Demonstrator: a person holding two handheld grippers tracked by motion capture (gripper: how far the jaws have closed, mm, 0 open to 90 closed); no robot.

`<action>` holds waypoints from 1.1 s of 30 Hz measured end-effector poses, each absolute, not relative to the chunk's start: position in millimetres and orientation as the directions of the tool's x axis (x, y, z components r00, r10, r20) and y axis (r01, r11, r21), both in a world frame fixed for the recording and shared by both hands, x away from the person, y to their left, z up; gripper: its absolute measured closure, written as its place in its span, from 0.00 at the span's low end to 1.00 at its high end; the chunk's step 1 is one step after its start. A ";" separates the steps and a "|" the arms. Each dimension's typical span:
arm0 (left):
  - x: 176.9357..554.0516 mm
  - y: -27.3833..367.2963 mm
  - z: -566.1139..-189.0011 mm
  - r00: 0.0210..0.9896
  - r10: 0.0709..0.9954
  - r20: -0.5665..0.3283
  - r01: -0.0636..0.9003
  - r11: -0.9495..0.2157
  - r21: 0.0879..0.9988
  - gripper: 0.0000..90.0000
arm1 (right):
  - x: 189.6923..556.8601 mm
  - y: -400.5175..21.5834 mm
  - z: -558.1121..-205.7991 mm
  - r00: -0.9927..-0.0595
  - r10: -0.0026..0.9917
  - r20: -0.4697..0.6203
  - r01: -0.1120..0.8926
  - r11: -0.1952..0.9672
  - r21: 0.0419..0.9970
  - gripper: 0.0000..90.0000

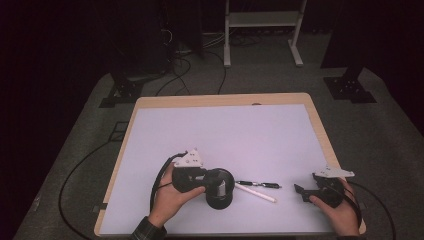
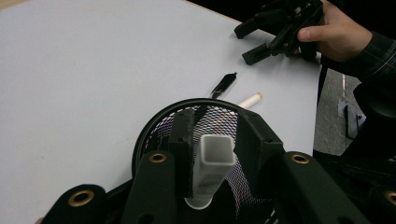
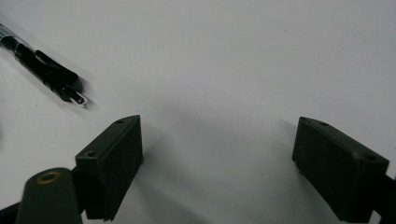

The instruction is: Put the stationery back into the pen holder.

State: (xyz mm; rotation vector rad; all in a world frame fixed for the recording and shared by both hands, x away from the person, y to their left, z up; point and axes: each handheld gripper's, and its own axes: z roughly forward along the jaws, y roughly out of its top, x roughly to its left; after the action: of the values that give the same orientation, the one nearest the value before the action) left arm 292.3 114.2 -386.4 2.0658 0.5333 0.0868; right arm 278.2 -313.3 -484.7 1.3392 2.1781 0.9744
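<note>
A black mesh pen cup (image 1: 220, 199) stands on the white table near its front edge. My left gripper (image 1: 217, 183) reaches over the cup's (image 2: 148, 131) mouth, and its jaws close in on a white square-ended marker (image 2: 217, 158) that stands inside. Just right of the cup lie a black pen (image 1: 260, 184) and a white pen (image 1: 256, 193); the left gripper view has the black pen (image 2: 224, 84) and the white pen (image 2: 250, 99) beyond the rim. My right gripper (image 1: 308, 184) rests low at the table's right, open, with nothing between its jaws (image 3: 219, 158). The black pen's tip (image 3: 51, 74) lies to its left.
The white mat (image 1: 225, 135) covers a wooden table (image 1: 320, 125); its right edge runs close by the right hand. Cables (image 1: 75, 175) trail off the left side to the floor. A white frame (image 1: 262, 30) and dark stands rise beyond the far edge.
</note>
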 end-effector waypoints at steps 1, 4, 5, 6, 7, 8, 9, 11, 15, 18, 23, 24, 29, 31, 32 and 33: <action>291.8 115.8 -385.2 0.901 0.408 -0.148 0.335 -0.437 0.834 0.75 | 278.2 -313.4 -484.7 -0.459 0.888 0.021 0.607 0.297 0.737 0.17; 291.1 120.4 -383.5 0.897 0.419 -0.140 0.334 -0.435 0.836 0.74 | 278.2 -313.4 -484.8 -0.459 0.888 0.020 0.607 0.298 0.737 0.17; 290.9 121.8 -383.2 0.895 0.424 -0.139 0.335 -0.435 0.836 0.74 | 278.2 -313.4 -484.8 -0.460 0.888 0.019 0.607 0.298 0.737 0.17; 290.9 123.8 -383.1 0.894 0.428 -0.135 0.335 -0.437 0.835 0.74 | 278.2 -313.4 -484.8 -0.460 0.888 0.019 0.607 0.298 0.737 0.17; 290.8 125.6 -383.2 0.891 0.433 -0.132 0.335 -0.435 0.836 0.73 | 278.2 -313.4 -484.8 -0.460 0.888 0.019 0.607 0.298 0.737 0.17; 290.8 127.7 -383.1 0.890 0.438 -0.128 0.335 -0.436 0.835 0.73 | 278.2 -313.4 -484.8 -0.460 0.888 0.019 0.607 0.298 0.737 0.17; 290.6 130.4 -382.9 0.887 0.444 -0.127 0.337 -0.434 0.836 0.72 | 278.2 -313.4 -484.8 -0.460 0.888 0.019 0.607 0.298 0.737 0.17; 290.2 134.4 -382.4 0.884 0.451 -0.121 0.336 -0.433 0.836 0.71 | 278.2 -313.4 -484.8 -0.460 0.888 0.019 0.606 0.298 0.737 0.17; 289.6 145.1 -381.1 0.876 0.469 -0.109 0.334 -0.428 0.840 0.69 | 278.1 -313.3 -484.7 -0.460 0.888 0.018 0.606 0.299 0.737 0.17; 289.2 152.7 -380.6 0.871 0.480 -0.105 0.337 -0.427 0.839 0.67 | 278.1 -313.3 -484.7 -0.460 0.888 0.018 0.606 0.300 0.737 0.17; 288.1 165.7 -382.5 0.856 0.507 -0.100 0.347 -0.422 0.838 0.63 | 278.3 -313.3 -484.6 -0.460 0.888 0.017 0.606 0.300 0.736 0.17; 288.0 168.8 -383.2 0.853 0.513 -0.100 0.351 -0.420 0.837 0.62 | 278.3 -313.2 -484.6 -0.459 0.888 0.020 0.608 0.298 0.736 0.17; 287.4 180.3 -386.5 0.839 0.537 -0.092 0.360 -0.419 0.834 0.59 | 278.4 -313.2 -484.5 -0.459 0.888 0.019 0.608 0.299 0.735 0.17; 287.0 183.7 -388.0 0.832 0.548 -0.087 0.364 -0.420 0.831 0.57 | 278.4 -313.1 -484.4 -0.460 0.888 0.019 0.609 0.300 0.735 0.17; 286.9 186.5 -389.5 0.827 0.556 -0.078 0.362 -0.422 0.831 0.56 | 278.4 -313.1 -484.5 -0.460 0.888 0.018 0.608 0.300 0.735 0.17; 286.8 187.8 -390.9 0.822 0.564 -0.075 0.362 -0.418 0.833 0.54 | 278.4 -313.1 -484.5 -0.460 0.888 0.019 0.609 0.300 0.735 0.17</action>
State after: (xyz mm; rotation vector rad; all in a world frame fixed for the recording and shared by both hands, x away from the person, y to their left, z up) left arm 286.8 187.8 -390.9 2.0523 0.6816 0.2680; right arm 278.4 -313.1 -484.5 1.3389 2.1805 0.9698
